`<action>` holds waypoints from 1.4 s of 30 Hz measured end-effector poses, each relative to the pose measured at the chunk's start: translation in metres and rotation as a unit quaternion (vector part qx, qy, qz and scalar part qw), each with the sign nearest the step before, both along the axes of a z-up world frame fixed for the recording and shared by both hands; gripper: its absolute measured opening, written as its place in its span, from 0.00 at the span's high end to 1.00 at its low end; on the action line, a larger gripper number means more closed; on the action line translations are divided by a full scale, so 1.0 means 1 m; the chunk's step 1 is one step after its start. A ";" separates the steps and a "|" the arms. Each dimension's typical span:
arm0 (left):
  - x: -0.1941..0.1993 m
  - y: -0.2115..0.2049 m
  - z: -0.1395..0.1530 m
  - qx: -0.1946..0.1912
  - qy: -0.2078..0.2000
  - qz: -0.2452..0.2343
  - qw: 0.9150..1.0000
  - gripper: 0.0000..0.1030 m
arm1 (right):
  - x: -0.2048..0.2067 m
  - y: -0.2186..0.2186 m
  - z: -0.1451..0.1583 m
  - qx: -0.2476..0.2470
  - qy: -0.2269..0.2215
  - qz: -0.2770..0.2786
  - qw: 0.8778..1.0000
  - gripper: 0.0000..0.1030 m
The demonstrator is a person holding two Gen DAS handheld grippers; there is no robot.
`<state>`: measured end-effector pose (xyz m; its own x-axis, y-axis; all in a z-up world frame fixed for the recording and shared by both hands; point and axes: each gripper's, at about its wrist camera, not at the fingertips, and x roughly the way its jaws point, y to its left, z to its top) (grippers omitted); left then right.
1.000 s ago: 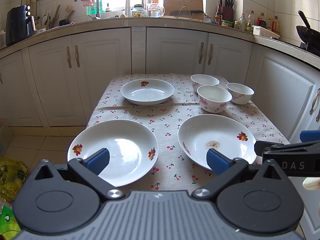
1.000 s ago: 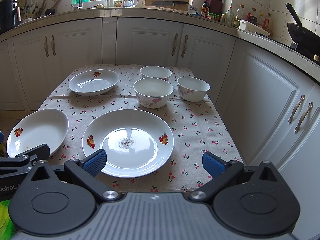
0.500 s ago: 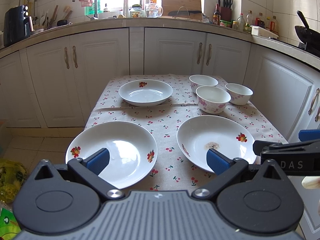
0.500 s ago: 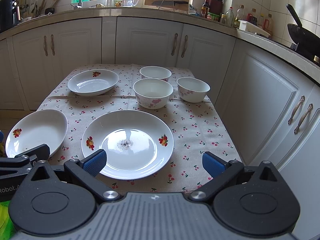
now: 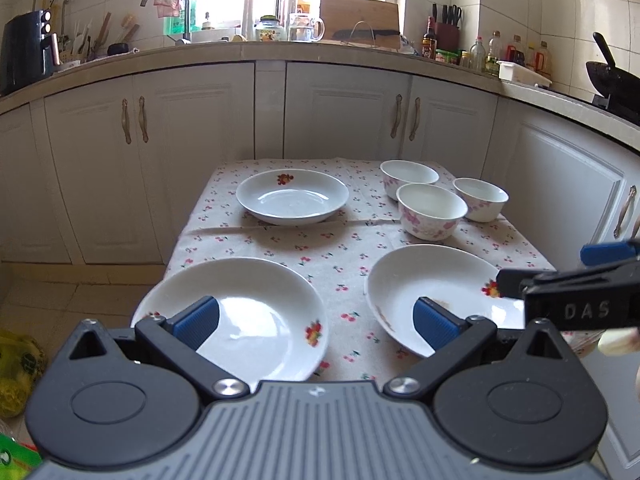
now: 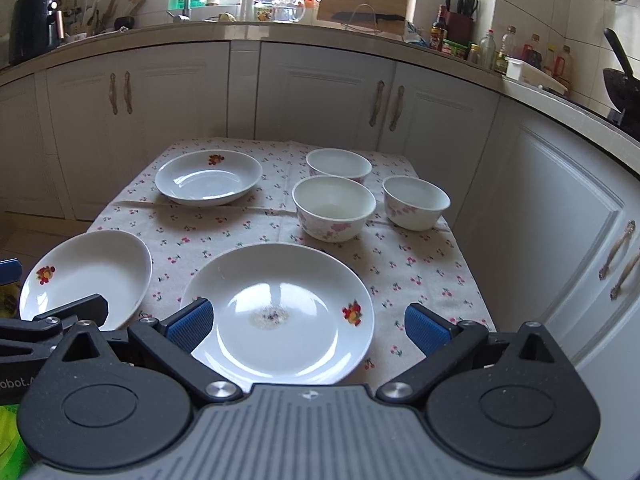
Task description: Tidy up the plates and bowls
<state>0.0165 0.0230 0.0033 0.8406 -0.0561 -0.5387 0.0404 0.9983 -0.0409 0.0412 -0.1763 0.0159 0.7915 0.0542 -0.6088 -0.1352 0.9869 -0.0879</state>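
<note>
- While both tongs hover at the near edge of the tabletop (image 5: 352,256), each stands spread wide, holding nothing.
- Left tongs (image 5: 316,320): over the near-left plate (image 5: 256,312), blue pads apart.
- Right tongs (image 6: 306,326): over the near-right plate (image 6: 288,312); crumbs at that plate's centre.
- Far plate (image 5: 292,200): back left on the cherry-print cloth (image 6: 400,264), well apart from the near two.
- Three bowls, back right, close together: front bowl (image 6: 334,212), rear bowl (image 6: 339,165), right bowl (image 6: 416,203). All upright; nothing stacked.
</note>
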 end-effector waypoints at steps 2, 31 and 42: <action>0.001 0.007 -0.003 0.001 -0.011 -0.004 1.000 0.01 | 0.005 0.003 0.000 0.000 -0.005 0.007 1.000 0.00; -0.006 0.123 -0.066 0.019 0.051 -0.105 0.993 0.01 | 0.080 0.089 -0.030 0.105 0.060 0.250 0.961 0.00; 0.005 0.119 -0.085 0.060 0.050 -0.165 0.983 0.01 | 0.096 0.109 -0.047 0.106 0.100 0.309 0.940 0.00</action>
<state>0.0218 0.1418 -0.0821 0.7298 -0.2478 -0.6372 0.3649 0.9293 0.0565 0.1369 -0.0677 -0.0308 0.4403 0.6021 -0.6661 -0.6806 0.7077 0.1898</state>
